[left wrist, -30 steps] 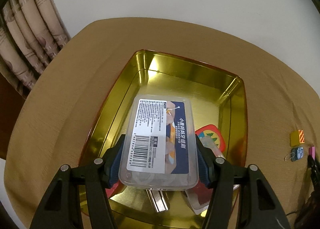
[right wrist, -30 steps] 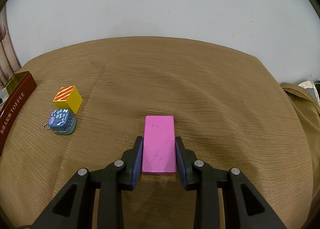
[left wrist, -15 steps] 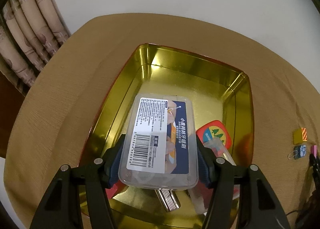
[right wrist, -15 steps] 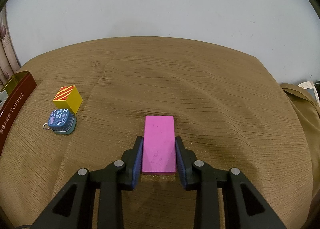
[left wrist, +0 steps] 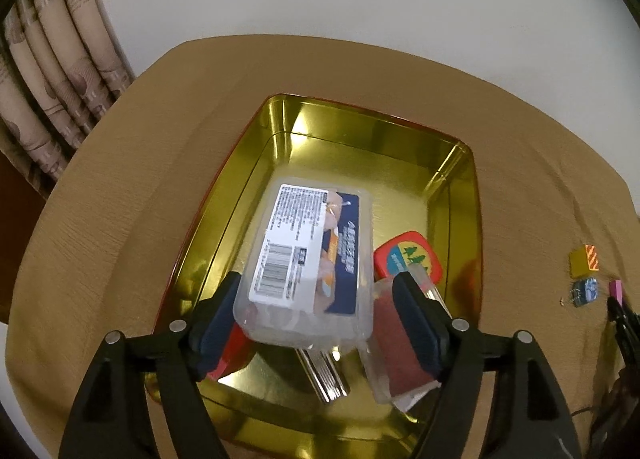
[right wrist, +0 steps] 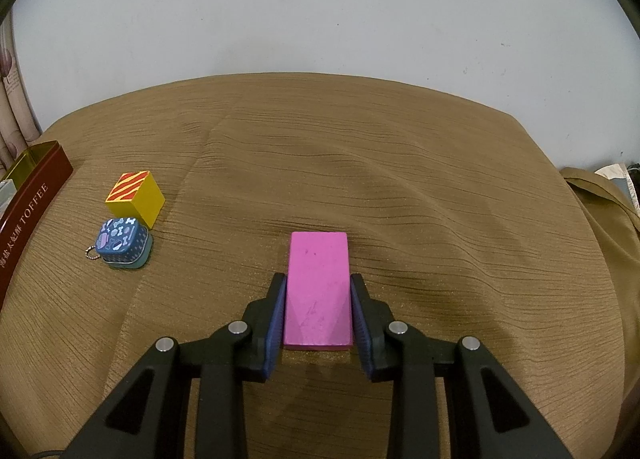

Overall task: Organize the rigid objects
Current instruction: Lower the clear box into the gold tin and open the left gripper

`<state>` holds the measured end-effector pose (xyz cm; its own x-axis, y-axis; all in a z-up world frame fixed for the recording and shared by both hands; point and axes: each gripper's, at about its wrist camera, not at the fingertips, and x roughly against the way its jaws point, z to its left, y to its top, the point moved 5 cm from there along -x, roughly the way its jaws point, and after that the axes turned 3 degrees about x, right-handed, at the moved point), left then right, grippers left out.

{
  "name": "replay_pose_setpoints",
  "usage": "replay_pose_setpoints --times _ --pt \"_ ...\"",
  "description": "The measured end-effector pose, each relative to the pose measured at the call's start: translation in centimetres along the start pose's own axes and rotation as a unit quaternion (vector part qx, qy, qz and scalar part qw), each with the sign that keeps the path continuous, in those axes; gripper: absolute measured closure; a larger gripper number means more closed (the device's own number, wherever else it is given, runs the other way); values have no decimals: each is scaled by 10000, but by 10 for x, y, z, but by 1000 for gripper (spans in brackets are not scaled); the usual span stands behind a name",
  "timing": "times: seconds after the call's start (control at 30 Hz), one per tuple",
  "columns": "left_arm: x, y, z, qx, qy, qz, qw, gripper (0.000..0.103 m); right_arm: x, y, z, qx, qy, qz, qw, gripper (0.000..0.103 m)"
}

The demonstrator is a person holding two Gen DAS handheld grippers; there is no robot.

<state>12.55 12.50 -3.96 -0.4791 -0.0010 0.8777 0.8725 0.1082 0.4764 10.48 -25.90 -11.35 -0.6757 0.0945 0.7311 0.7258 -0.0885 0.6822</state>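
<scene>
My left jaws have just spread, dropping the clear box [left wrist: 308,263] into the tin [left wrist: 464,195]; right jaws clamp the pink block [right wrist: 318,289], cube [right wrist: 136,199] at ten o'clock waiting.

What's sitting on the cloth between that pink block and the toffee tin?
In the right wrist view, a yellow striped cube and a small blue keychain tin lie between the pink block and the toffee tin.

Dim indoor light, glare on the gold tin [left wrist: 308,123] (fisheye-bent edges), slight motion blur.
</scene>
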Motion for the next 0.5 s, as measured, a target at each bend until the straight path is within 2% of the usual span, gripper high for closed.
replay_pose_setpoints --times 0.2,0.5 --pt "21 -9 3 20 -87 -257 9996 28 0 0 -2 8 0 0 10000 71" --pt "59 -25 30 205 149 -831 9962 26 0 0 2 52 -52 1 10000 71"
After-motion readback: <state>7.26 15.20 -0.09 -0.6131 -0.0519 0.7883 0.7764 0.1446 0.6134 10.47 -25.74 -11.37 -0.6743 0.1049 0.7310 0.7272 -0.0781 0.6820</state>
